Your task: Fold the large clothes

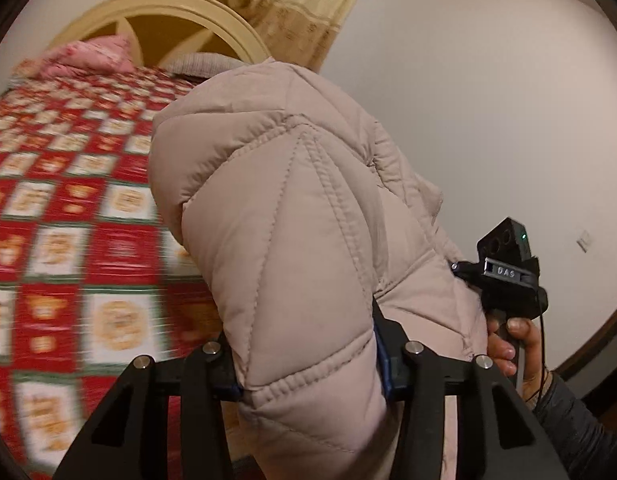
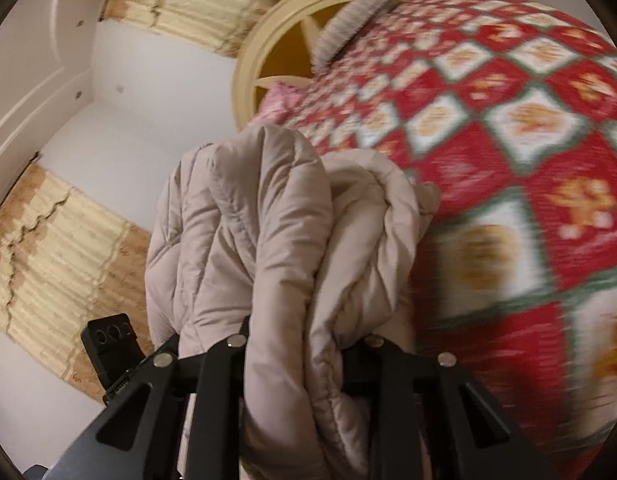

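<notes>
While my left tongs (image 1: 308, 376) pinch a thick puffed fold of the beige quilted coat (image 1: 292, 216), the padded cloth bulges up between the two fingers (image 1: 384, 364) and fills the middle of that view. My right tongs (image 2: 296, 356) are clamped on another bunch of the same coat (image 2: 244, 216), its stitched folds crumpled together and rising straight out of the grip. Held up by both pairs, the coat hangs in the air in front of the bed, near its red, white and green checked bedspread (image 1: 68, 200), which looks blurred. Off to the right of the left view I can see my right hand (image 1: 516, 348) wrapped around the handle of the other tool. At the far end of the bed stands a cream arched headboard (image 1: 164, 12) with a pink pillow (image 1: 92, 56) against it, and yellowish curtains (image 2: 64, 256) hang on the white wall.
</notes>
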Demonstrator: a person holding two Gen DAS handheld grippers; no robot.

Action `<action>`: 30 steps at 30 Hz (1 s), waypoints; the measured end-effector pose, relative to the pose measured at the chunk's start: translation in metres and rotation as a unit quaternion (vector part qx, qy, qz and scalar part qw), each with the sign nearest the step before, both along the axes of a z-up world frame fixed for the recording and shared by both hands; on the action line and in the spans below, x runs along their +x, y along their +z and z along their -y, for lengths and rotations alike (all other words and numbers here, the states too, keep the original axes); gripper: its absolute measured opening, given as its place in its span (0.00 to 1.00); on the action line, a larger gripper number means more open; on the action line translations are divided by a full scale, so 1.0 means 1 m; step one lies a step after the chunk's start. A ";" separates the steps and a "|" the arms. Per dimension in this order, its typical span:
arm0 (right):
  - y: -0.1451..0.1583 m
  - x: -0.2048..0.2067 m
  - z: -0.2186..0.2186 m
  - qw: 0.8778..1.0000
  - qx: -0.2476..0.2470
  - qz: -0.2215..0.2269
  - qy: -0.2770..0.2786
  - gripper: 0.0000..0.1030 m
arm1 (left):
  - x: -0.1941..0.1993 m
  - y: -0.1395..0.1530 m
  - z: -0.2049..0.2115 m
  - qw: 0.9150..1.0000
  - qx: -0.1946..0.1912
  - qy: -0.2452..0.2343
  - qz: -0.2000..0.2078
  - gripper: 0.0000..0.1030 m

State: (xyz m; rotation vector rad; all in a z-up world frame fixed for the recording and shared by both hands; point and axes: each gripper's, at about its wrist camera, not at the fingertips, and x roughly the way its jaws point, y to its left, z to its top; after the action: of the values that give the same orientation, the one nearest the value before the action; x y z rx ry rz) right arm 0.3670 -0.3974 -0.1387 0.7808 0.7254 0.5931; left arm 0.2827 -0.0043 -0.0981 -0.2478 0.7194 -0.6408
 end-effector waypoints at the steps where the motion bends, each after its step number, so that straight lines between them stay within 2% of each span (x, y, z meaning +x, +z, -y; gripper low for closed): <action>1: 0.006 0.004 -0.019 1.000 0.001 0.005 0.013 0.25 | -0.011 0.005 -0.017 1.000 0.010 0.012 0.006 0.47; 2: 0.009 0.008 -0.031 1.000 0.001 0.007 0.021 0.25 | -0.003 0.005 -0.014 1.000 0.016 0.020 0.011 0.47; 7: 0.020 0.029 -0.106 0.997 0.005 0.015 0.074 0.25 | -0.024 0.013 -0.063 0.996 0.038 0.073 0.025 0.47; 13: 0.019 0.037 -0.166 0.993 0.003 0.014 0.119 0.25 | -0.035 0.005 -0.109 0.991 0.057 0.120 0.031 0.47; 16: 0.019 0.042 -0.184 0.991 -0.002 0.013 0.134 0.25 | -0.014 0.001 -0.120 0.989 0.059 0.133 0.026 0.47; 30: 0.014 0.048 -0.243 0.985 -0.027 -0.004 0.167 0.25 | -0.019 -0.012 -0.167 0.984 0.054 0.169 0.009 0.47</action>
State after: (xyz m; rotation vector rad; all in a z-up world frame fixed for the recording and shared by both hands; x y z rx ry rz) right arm 0.4146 -0.1546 -0.1243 0.6149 0.8855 0.8698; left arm 0.2639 0.1630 -0.1099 -0.2570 0.6736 -0.2795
